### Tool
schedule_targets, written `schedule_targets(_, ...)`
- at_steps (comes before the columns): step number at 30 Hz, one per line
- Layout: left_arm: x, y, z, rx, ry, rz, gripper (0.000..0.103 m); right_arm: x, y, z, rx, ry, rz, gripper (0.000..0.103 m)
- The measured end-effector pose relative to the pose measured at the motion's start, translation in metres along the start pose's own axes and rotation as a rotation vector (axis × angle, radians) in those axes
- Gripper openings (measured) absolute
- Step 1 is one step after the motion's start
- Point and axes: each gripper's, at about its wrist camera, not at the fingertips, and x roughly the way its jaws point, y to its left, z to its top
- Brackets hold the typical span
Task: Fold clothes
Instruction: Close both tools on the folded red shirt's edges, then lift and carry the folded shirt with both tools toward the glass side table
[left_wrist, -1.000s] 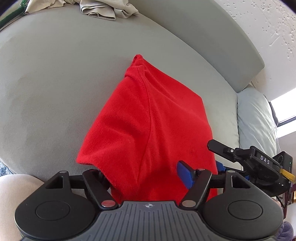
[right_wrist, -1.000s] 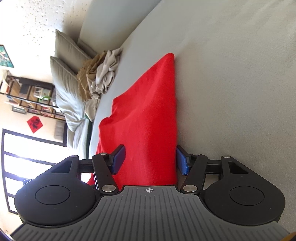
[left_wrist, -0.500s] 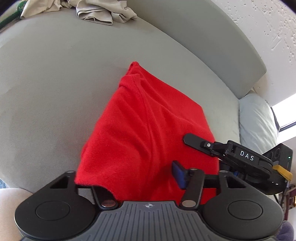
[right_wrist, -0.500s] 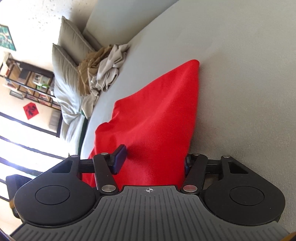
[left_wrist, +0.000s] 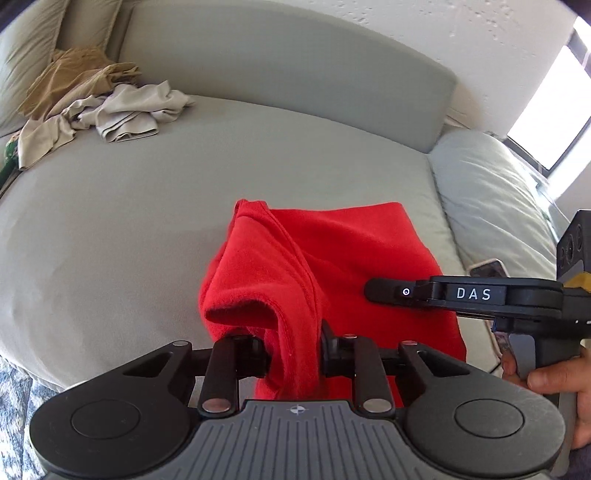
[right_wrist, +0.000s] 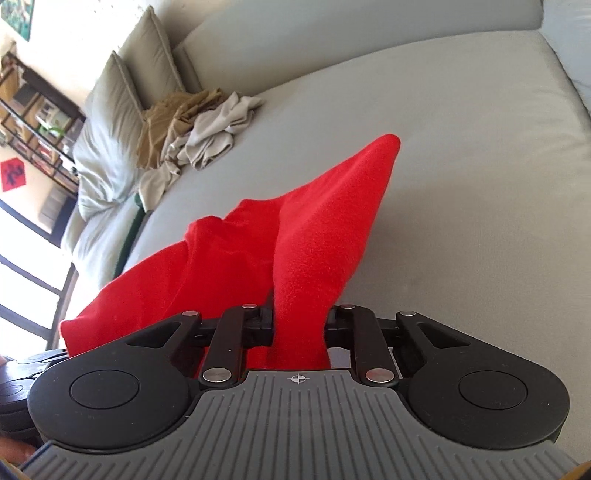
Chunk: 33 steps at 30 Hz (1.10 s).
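Red fleece shirt (left_wrist: 332, 251), bunched in soft folds, clamped by left gripper (left_wrist: 293, 350) and right gripper (right_wrist: 299, 325).

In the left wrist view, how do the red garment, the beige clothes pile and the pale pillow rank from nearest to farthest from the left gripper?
1. Red garment: clamped in the left gripper, centre.
2. Pale pillow: farther, on the right.
3. Beige clothes pile: farthest, far left, near the sofa back.
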Motion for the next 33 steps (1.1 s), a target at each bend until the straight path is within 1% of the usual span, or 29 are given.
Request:
schedule_targets(5,-0.024,-0.039,-0.019,0.081,0.036,-0.158,0.022,-0.072,-0.019,-0.026,0.088,-0.033,0.005,0.019)
schedule_targets(9,-0.024,-0.086,-0.021,0.174,0.059,-0.264,0.022,-0.129,-0.034,-0.046,0.158,-0.059,0.008,0.019)
schedule_targets(12,-0.016,-0.131,-0.019,0.262,0.081,-0.339,0.022,-0.178,-0.057,-0.064,0.218,-0.157,-0.038,0.019)
schedule_targets(15,-0.004,-0.178,-0.014,0.353,0.105,-0.407,0.022,-0.223,-0.081,-0.072,0.302,-0.253,-0.074,0.019)
schedule_targets(19,0.023,-0.248,0.003,0.442,0.109,-0.497,0.022,-0.277,-0.120,-0.066,0.365,-0.388,-0.137,0.019)
schedule_targets(21,0.045,-0.282,0.012,0.467,0.111,-0.536,0.022,-0.304,-0.141,-0.062,0.392,-0.457,-0.173,0.019)
schedule_targets(24,0.088,-0.325,0.025,0.461,0.132,-0.568,0.022,-0.320,-0.183,-0.039,0.414,-0.504,-0.249,0.019)
schedule_targets(25,0.097,-0.335,0.030,0.460,0.109,-0.579,0.022,-0.325,-0.197,-0.031,0.421,-0.519,-0.275,0.019)
schedule_targets(26,0.106,-0.346,0.034,0.459,0.085,-0.591,0.022,-0.328,-0.204,-0.022,0.401,-0.545,-0.294,0.019)
schedule_targets(28,0.112,-0.355,0.041,0.456,-0.029,-0.636,0.022,-0.333,-0.219,-0.003,0.359,-0.599,-0.331,0.019)
schedule_targets(29,0.116,-0.359,0.041,0.457,-0.093,-0.647,0.022,-0.336,-0.223,0.004,0.312,-0.651,-0.342,0.019)
schedule_targets(30,0.128,-0.360,0.042,0.428,-0.100,-0.646,0.022,-0.336,-0.226,0.009,0.268,-0.690,-0.357,0.019)
schedule_targets(31,0.141,-0.360,0.043,0.396,-0.103,-0.645,0.023,-0.335,-0.230,0.015,0.223,-0.729,-0.371,0.019)
schedule_targets(32,0.163,-0.360,0.042,0.338,-0.037,-0.626,0.023,-0.330,-0.238,0.020,0.217,-0.740,-0.369,0.019)
schedule_targets(33,0.186,-0.359,0.042,0.278,0.036,-0.605,0.023,-0.320,-0.253,0.024,0.257,-0.694,-0.372,0.020)
